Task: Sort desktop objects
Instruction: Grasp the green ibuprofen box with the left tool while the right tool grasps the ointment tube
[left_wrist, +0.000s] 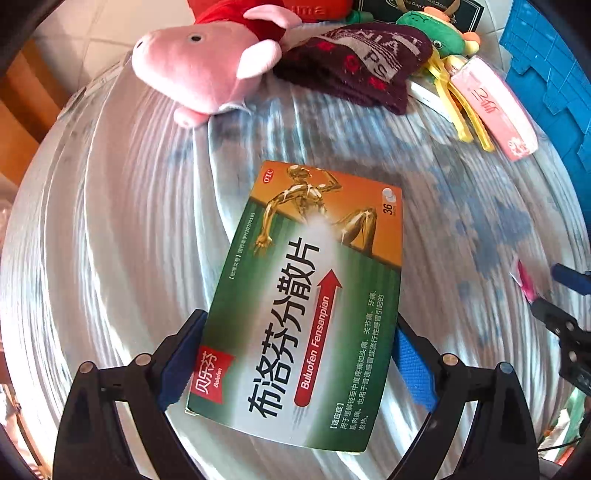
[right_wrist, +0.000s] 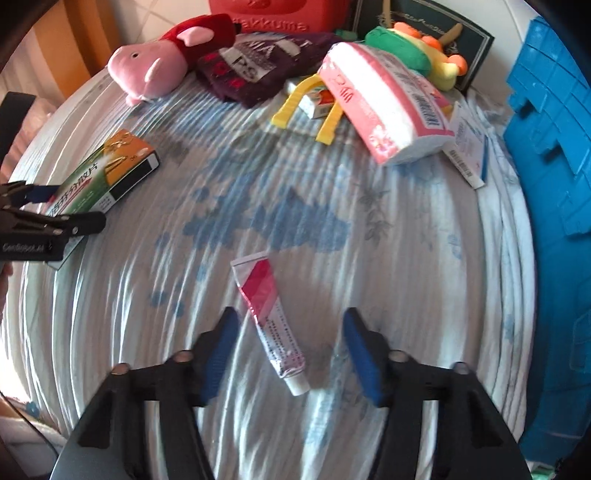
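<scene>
- Right now both grippers point steeply down at a desk (right_wrist: 424, 258) covered in a white cloth with a blue flower print, each over its own item.
- From the left wrist view, the left gripper (left_wrist: 299, 354) has its jaws spread wide, and the green-and-orange ibuprofen tablet box (left_wrist: 310, 295) fills the gap between them. The blue pads sit at the box's two long edges; whether they press on it or merely flank it, I cannot tell. The right wrist view shows the same box with its far end on the cloth, so it reads as a grasp being set up, not a lift.
- In the right wrist view the right gripper (right_wrist: 290, 354) is about half open, with the red-and-white ointment tube (right_wrist: 271, 325) lying flat on the cloth between the pads, cap end nearest the camera. Neither pad touches it; clear cloth shows on both sides.
- The tube lies aslant to the jaws, so a squeeze would probably catch its lower body near the cap, where it looks firmest.
- At the back of the desk lie the rest: a pink pig plush (right_wrist: 147, 70), a dark knitted cloth (right_wrist: 255, 66), a yellow clip (right_wrist: 295, 103), a pink tissue pack (right_wrist: 384, 99), a green plush (right_wrist: 406, 48) and a white carton (right_wrist: 467, 147).
- A blue crate (right_wrist: 546, 147) stands at the right edge, a likely destination for sorted things.
</scene>
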